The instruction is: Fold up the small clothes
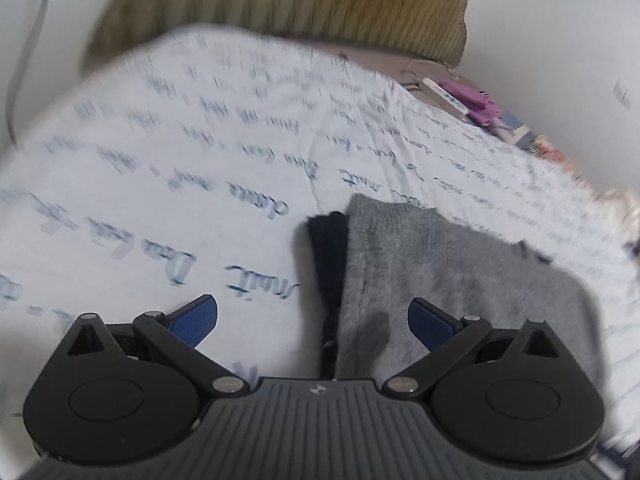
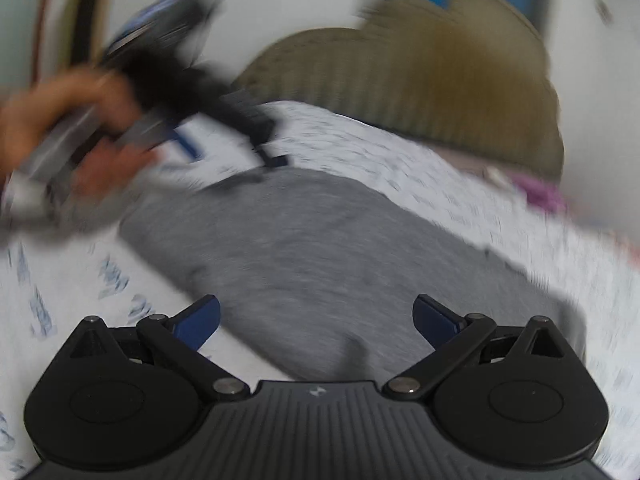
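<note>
Grey fleece garment (image 1: 460, 280) flat on white script-printed bedsheet (image 1: 160, 160), dark inner edge showing, left gripper (image 1: 313, 322) fingers apart over it, right gripper (image 2: 316, 322) fingers apart, open sheet leftward.

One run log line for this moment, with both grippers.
left gripper: open | right gripper: open | grey garment: flat on bedsheet, unheld

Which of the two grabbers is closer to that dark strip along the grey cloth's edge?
Left. The left gripper hangs open right over the dark strip beside the grey cloth. The right gripper is open over the cloth's opposite side, away from that strip.
</note>
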`<action>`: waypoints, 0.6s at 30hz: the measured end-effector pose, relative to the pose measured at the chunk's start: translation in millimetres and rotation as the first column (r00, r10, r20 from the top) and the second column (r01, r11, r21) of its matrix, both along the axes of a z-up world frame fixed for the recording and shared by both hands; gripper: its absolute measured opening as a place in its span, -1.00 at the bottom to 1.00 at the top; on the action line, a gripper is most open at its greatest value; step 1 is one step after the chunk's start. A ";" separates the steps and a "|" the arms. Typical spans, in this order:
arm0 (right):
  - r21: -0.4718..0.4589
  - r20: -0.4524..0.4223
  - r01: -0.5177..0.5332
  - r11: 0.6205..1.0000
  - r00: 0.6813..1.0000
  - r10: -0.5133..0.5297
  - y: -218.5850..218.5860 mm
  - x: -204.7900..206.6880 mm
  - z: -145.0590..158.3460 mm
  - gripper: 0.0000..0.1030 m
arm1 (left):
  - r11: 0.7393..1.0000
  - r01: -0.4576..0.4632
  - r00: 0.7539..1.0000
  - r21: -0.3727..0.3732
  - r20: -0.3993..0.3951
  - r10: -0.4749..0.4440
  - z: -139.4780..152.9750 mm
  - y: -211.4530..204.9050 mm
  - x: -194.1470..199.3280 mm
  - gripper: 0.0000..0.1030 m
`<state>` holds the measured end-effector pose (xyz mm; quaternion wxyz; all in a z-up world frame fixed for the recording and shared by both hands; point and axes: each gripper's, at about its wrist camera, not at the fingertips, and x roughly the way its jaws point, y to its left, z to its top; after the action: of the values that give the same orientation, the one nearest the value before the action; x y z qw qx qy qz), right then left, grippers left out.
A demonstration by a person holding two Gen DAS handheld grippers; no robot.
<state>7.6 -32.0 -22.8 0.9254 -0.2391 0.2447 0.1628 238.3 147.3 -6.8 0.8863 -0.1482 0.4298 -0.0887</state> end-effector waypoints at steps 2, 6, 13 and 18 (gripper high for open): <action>-0.102 0.044 -0.015 0.995 0.999 0.019 21.8 -1.6 -11.6 1.00 | 0.994 0.011 0.999 -0.108 -0.045 -0.016 -9.0 6.5 13.9 0.98; -0.221 0.125 0.014 0.975 0.992 0.014 44.5 7.0 -29.6 0.99 | 0.980 0.054 0.995 -0.194 -0.077 -0.070 -19.0 4.4 37.7 0.97; -0.252 0.187 0.017 0.967 0.982 0.031 72.0 34.4 -34.7 0.83 | 0.962 0.104 0.989 -0.252 -0.079 -0.128 -22.8 -11.8 67.5 0.69; -0.221 0.114 -0.024 0.975 0.992 0.050 79.7 44.4 -33.0 -0.15 | 0.973 0.046 0.989 -0.228 -0.124 -0.076 -28.6 -17.1 81.3 -0.24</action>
<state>51.9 47.7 -55.9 0.9032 -0.3533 0.2011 0.1376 319.6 130.2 -35.3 0.8303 -0.2395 0.4792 -0.1537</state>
